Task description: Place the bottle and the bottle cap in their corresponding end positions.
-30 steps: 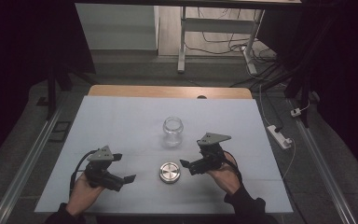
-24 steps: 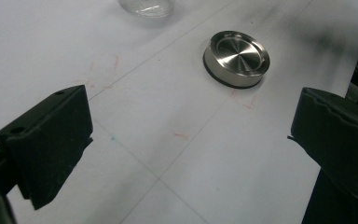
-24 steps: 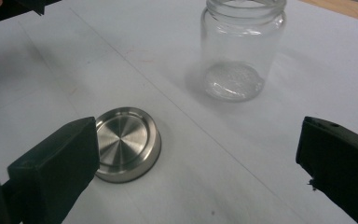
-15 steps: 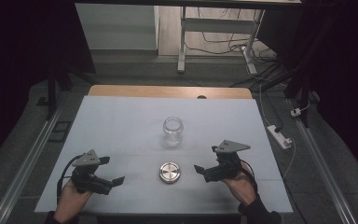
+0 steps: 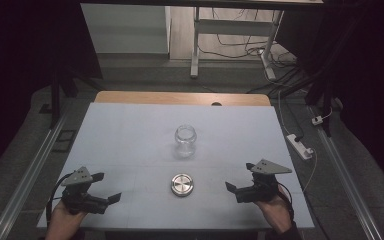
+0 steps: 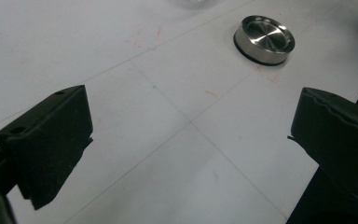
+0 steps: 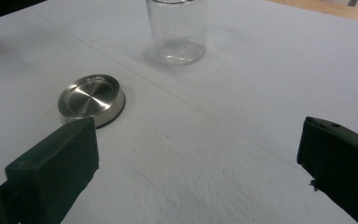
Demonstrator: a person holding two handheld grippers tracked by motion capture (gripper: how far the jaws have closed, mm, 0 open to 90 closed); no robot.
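Note:
A clear glass jar (image 5: 185, 141) stands upright and uncovered at the middle of the white table (image 5: 125, 135). Its round metal lid (image 5: 183, 184) lies flat in front of it, nearer the person. My left gripper (image 5: 109, 186) rests at the near left, open, with nothing between its jaws, well to the left of the lid. My right gripper (image 5: 239, 176) is at the near right, also open and holding nothing. The left gripper view has the lid (image 6: 264, 39) far ahead of the spread jaws (image 6: 191, 135). In the right gripper view the jaws (image 7: 198, 158) face the lid (image 7: 92, 99) and jar (image 7: 177, 32).
A wooden strip (image 5: 180, 98) runs along the table's far edge. On the floor to the right lies a white power strip (image 5: 300, 145) with a cable. A desk frame (image 5: 196, 45) and loose cables sit beyond the table. Metal rails (image 5: 30, 175) flank both sides.
Both grippers have drawn back from the lid, outward and toward the near edge, the left going left and the right going right. Both stayed open. Jar and lid have not moved.

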